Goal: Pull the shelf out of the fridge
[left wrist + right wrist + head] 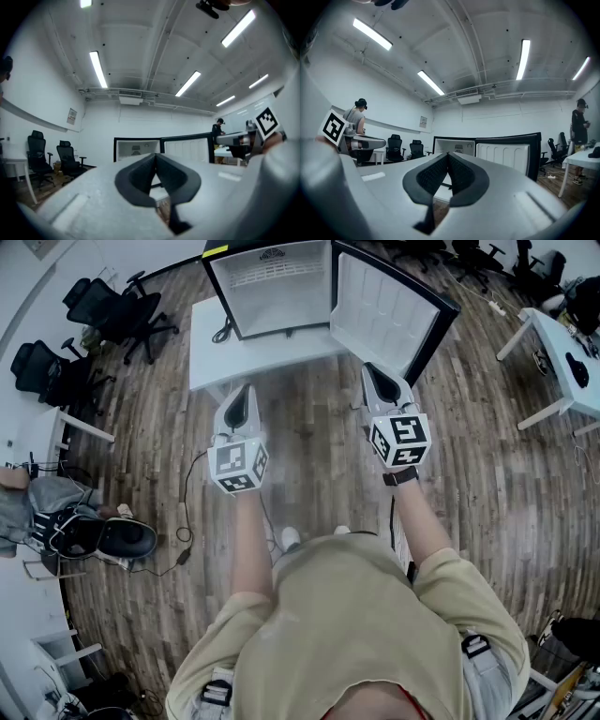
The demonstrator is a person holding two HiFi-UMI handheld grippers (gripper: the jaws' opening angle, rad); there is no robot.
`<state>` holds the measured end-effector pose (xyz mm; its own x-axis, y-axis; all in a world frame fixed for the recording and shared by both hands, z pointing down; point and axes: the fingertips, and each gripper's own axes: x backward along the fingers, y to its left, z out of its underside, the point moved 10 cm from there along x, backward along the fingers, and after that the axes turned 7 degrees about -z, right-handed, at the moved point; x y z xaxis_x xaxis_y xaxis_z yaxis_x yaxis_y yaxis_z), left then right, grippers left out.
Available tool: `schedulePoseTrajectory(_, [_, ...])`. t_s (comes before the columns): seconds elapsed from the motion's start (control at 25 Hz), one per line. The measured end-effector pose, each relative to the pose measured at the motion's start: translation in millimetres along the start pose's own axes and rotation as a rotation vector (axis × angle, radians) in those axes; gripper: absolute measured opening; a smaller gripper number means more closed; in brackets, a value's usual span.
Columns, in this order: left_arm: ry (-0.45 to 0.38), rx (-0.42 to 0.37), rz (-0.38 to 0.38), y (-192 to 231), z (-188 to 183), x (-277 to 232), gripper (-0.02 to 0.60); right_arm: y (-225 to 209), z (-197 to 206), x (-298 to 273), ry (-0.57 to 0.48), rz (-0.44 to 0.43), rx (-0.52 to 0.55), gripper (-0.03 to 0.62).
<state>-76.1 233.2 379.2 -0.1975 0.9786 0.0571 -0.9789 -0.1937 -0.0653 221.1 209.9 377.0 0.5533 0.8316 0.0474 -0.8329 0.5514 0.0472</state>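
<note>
A small black fridge (pixel 272 287) stands on a white table (pixel 211 352) with its door (pixel 384 306) swung open to the right. The inside is white, with a wire shelf (pixel 275 276) showing near the top. Both grippers hang in the air in front of the table, short of the fridge. My left gripper (pixel 241 390) is shut and empty; its tips (pixel 155 157) meet below the fridge opening (pixel 137 150). My right gripper (pixel 378 374) is shut and empty too, its tips (pixel 448 155) closed in front of the fridge (pixel 454 149) and near the door (pixel 504 157).
Black office chairs (pixel 112 310) stand at the left on the wood floor. A white desk (pixel 562 352) is at the right. A cable (pixel 187 521) lies on the floor near my feet. One person (pixel 580 122) stands far right, another (pixel 356 115) at the left.
</note>
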Motion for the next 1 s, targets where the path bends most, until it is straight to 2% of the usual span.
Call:
schedulePoseTrajectory(0.16, [0.015,0.022,-0.031,-22.0,4.9,-2.0,-0.001,-24.8,8.9,18.7,-0.074,0.015,-0.071,0.005])
schedulePoseTrajectory(0.4, [0.059,0.040,-0.029,-45.3,29.1,-3.5,-0.001,-31.3,47.5,15.6,0.006,-0.002,-0.167,0.005])
schedulePoseTrajectory(0.6, [0.082,0.067,-0.051,-33.0,48.7,-26.6,0.000,-25.3,68.7,-11.7,0.061,-0.057,-0.153,0.005])
schedulePoseTrajectory(0.8, [0.076,0.072,-0.027,-11.6,57.3,-68.5,0.000,-36.8,77.5,-58.4,0.064,-0.039,-0.174,0.005])
schedulePoseTrajectory(1.0, [0.049,0.088,-0.015,30.0,54.6,-116.1,0.000,-43.9,71.7,-118.4,0.053,-0.020,-0.180,0.005])
